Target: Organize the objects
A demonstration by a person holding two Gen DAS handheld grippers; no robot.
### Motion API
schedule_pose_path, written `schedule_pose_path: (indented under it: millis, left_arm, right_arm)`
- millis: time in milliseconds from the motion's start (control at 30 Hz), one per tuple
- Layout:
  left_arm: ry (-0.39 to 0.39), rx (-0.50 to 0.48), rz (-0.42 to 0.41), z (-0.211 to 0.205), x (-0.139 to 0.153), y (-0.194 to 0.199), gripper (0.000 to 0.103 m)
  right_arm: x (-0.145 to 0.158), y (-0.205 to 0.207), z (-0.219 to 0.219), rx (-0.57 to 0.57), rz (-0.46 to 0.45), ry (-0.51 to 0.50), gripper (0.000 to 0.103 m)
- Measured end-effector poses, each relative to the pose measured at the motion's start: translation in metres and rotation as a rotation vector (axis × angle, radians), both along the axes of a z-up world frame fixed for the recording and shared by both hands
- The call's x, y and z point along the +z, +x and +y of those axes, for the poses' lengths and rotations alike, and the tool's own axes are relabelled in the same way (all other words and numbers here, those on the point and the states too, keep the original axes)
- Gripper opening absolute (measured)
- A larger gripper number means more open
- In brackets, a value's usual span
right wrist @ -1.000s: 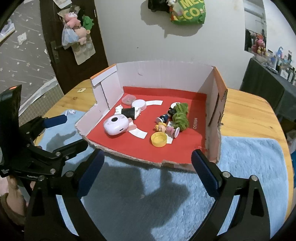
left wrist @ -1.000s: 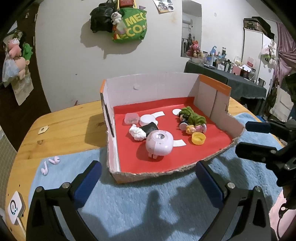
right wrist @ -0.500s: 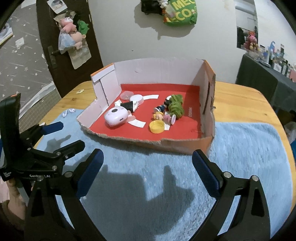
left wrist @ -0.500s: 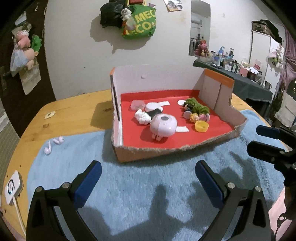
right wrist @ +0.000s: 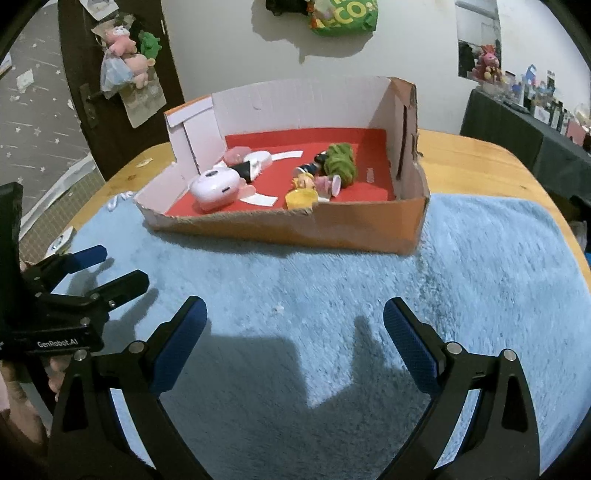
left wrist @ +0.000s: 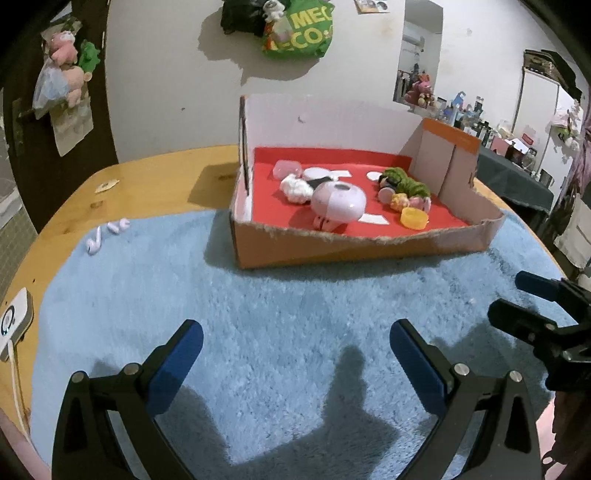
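Note:
A cardboard box [left wrist: 332, 247] [right wrist: 332, 225] with a red floor stands on the blue fluffy mat. Inside lie a pale pink round camera [left wrist: 338, 201] [right wrist: 216, 188], a yellow cap [left wrist: 414, 218] [right wrist: 301, 197], a green plush toy [left wrist: 406, 182] [right wrist: 340, 160], small figurines [left wrist: 402, 201] and white pieces. My left gripper [left wrist: 295, 347] [right wrist: 114, 266] is open and empty, low over the mat well in front of the box. My right gripper [right wrist: 293, 321] [left wrist: 517, 295] is likewise open and holds nothing.
Two white earbuds [left wrist: 107, 234] lie on the mat's far left edge. A white charger with a cable [left wrist: 13, 325] sits at the wooden table's [left wrist: 147, 177] left rim. A green bag [left wrist: 299, 27] hangs on the wall behind.
Both grippers have pulled back and lowered away from the box, which now looks farther off. The box and its contents have stayed in place.

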State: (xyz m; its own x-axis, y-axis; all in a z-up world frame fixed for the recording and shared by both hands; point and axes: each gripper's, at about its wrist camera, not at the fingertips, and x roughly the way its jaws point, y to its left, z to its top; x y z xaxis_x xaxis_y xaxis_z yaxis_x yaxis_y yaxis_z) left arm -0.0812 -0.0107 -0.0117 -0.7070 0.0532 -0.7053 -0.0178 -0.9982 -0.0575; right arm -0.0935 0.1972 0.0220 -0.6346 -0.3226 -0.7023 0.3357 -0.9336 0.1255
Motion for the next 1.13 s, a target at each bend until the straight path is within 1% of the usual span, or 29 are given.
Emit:
schedule_pose_path:
  millis: [167,300,567,767,1133]
  left_arm:
    - [0.008,0.009,-0.018,-0.001,-0.009,0.002,0.103]
    - [-0.001,0.013,-0.027,0.000,-0.015,0.003,0.103]
    - [-0.010,0.014,-0.015,0.001,-0.015,0.005,0.103]
    - [0.012,0.016,-0.030,-0.002,-0.016,0.002,0.103]
    - [0.018,0.016,-0.028,-0.003,-0.016,0.002,0.103]
  right_arm:
    - [-0.006,0.003,0.004,-0.015,0.000,-0.006,0.098]
    - [-0.011,0.005,0.004,-0.021,0.009,0.001,0.098]
    - [-0.023,0.004,0.006,-0.036,0.001,0.003,0.098]
    - [-0.024,0.006,0.005,-0.036,0.011,0.008,0.098]
    - [-0.024,0.007,0.004,-0.034,0.018,0.015,0.100]
